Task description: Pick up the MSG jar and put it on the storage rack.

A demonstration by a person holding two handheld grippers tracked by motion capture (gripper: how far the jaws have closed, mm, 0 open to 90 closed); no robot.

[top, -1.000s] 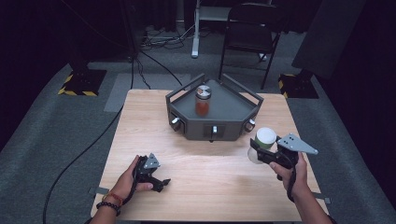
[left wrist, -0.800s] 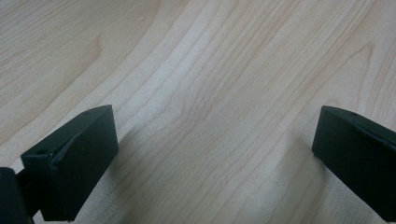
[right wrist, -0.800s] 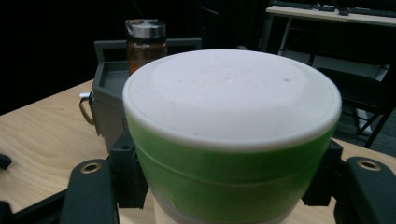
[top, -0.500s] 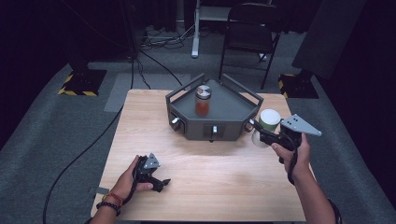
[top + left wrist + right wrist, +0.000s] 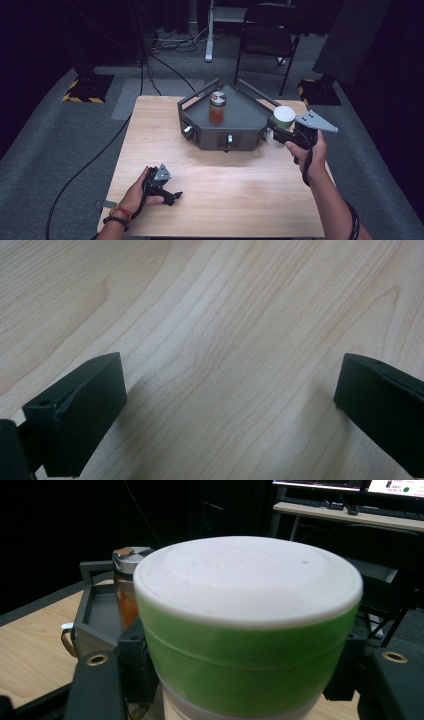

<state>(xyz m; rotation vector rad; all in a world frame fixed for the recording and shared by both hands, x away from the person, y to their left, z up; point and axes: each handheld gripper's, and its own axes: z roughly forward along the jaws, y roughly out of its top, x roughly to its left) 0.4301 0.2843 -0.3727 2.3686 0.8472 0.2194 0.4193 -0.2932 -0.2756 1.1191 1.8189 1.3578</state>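
A jar with a white lid and a green band (image 5: 283,118) hangs in the air at the right corner of the dark grey tray (image 5: 240,120), with my right gripper (image 5: 278,134) shut on it. Seen from the right gripper view, the same jar (image 5: 247,630) looms close between the black jaws. A glass jar of red sauce with a metal lid (image 5: 217,108) stands upright inside the tray; the right gripper view has it (image 5: 127,587) behind the held jar. My left gripper (image 5: 169,194) rests on the wooden table (image 5: 150,130), open, its jaws spread over bare wood (image 5: 225,365).
The tray has raised rails and silver knobs (image 5: 229,140) on its front wall. A black cable (image 5: 100,155) trails off the table's left side. A dark chair (image 5: 267,35) and floor stands with yellow-black bases (image 5: 85,90) stand beyond the table.
My right gripper has lifted the white-lidded jar off the table and carried it up and away, toward the tray's right corner. The left gripper has stayed put.
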